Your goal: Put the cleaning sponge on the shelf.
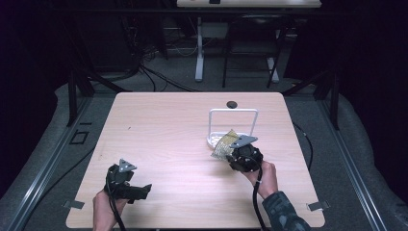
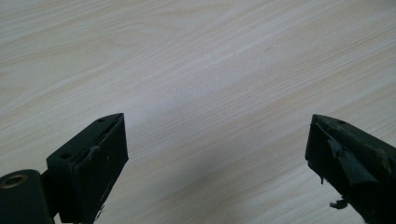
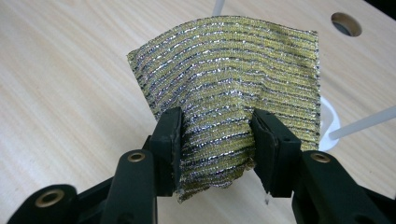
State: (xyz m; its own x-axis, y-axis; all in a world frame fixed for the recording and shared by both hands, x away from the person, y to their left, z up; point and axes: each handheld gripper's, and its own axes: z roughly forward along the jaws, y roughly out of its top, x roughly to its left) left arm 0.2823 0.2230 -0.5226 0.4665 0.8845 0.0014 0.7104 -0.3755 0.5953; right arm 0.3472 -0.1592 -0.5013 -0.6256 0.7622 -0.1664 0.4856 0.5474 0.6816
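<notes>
A pale wooden table (image 1: 168, 144) carries a white wire rack (image 1: 233, 126) set toward its far right, its base just beyond the right gripper (image 3: 217, 140), whose fingers (image 3: 169, 140) pinch the lower part of a gold and silver striped scouring cloth (image 3: 233, 79) held up off the table in front of the rack. The left gripper (image 2: 217, 154) sits near the front left corner, well apart from the cloth, its fingers spread wide over bare wood. The cloth bunches between the fingers and bows above them, so it could slip out or catch on the rack's thin bars if moved toward them.
</notes>
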